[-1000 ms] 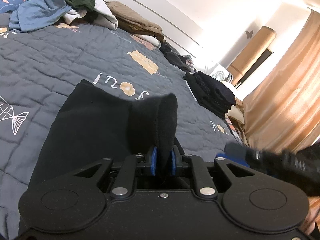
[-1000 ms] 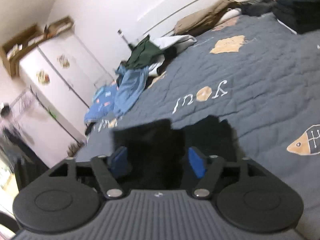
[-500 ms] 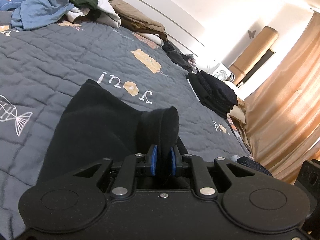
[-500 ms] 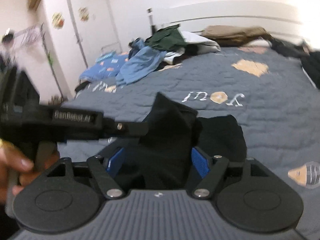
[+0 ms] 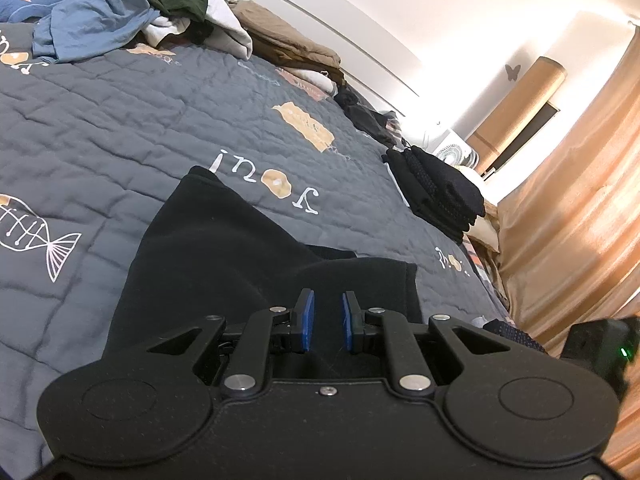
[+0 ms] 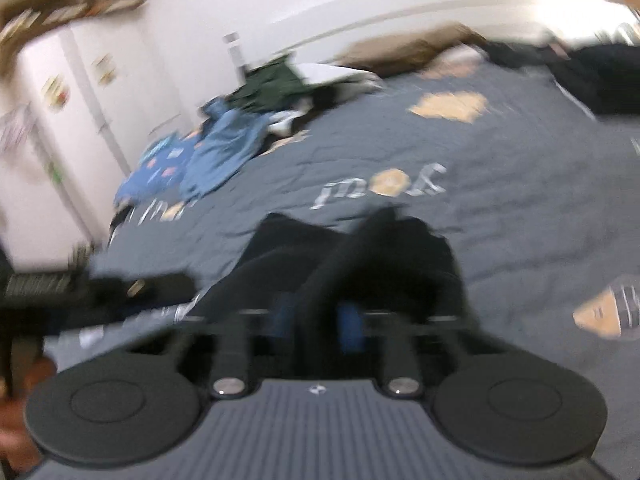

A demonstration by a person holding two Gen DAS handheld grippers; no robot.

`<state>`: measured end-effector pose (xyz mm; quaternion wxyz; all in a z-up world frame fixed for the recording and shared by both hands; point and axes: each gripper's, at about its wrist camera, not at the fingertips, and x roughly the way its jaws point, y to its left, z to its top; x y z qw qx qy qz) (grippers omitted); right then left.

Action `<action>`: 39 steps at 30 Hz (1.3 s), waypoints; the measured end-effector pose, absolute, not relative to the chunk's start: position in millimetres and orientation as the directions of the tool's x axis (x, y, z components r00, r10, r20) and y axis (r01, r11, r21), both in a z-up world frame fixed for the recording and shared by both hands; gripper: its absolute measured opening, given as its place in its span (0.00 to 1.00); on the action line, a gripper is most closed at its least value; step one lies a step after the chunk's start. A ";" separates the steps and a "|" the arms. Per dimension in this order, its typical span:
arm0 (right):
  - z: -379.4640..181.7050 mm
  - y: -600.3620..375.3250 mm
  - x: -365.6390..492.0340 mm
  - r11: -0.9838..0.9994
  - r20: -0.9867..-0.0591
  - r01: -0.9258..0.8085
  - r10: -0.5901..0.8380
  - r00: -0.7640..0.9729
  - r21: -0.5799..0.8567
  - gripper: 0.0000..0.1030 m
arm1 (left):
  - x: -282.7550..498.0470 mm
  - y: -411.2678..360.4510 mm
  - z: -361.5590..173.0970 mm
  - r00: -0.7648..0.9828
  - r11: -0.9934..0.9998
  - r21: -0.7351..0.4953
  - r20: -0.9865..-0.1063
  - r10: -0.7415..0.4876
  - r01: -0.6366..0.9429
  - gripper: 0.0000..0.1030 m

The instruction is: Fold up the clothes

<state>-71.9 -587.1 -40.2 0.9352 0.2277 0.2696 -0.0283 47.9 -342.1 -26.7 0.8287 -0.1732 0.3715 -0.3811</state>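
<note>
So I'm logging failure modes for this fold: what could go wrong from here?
Left tool is open with nothing between its pads, so the black garment lies loose on the quilt; a tug from the other side could drag the fold askew.

The right wrist view is motion-blurred. Right tool seems to pinch a bunched ridge of the garment; its grip is uncertain, and a fast pull might slip or crumple it.
</note>
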 end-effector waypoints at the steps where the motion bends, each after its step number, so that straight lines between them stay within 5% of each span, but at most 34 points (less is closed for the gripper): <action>1: -42.0 -597.0 -73.6 0.870 -0.515 0.206 0.063 0.855 0.447 0.11 | 48.2 -341.5 -26.5 0.435 0.650 -0.571 -0.483 -0.760 0.502 0.15; 10: -30.4 -612.1 -83.7 0.845 -0.454 0.206 0.047 0.890 0.493 0.10 | 50.1 -334.4 -17.1 0.455 0.649 -0.562 -0.464 -0.760 0.512 0.15; 16: -63.4 -610.8 -60.3 0.910 -0.672 0.325 -0.072 0.737 0.259 0.34 | 51.8 -335.2 -21.8 0.463 0.679 -0.532 -0.496 -0.734 0.506 0.15; 21: -29.5 -612.2 -72.9 0.915 -0.635 0.358 -0.165 0.754 0.188 0.46 | 51.4 -332.4 -18.7 0.473 0.683 -0.525 -0.492 -0.731 0.509 0.15; 27: -6.1 -613.6 -115.9 0.877 -0.574 0.280 -0.006 0.819 0.391 0.56 | 43.6 -330.3 -13.9 0.471 0.675 -0.525 -0.483 -0.738 0.519 0.15; 39: -45.4 -570.9 -172.0 0.816 -0.621 0.311 0.073 0.780 0.487 0.58 | -2.0 -313.5 -7.5 0.482 0.679 -0.469 -0.479 -0.733 0.565 0.23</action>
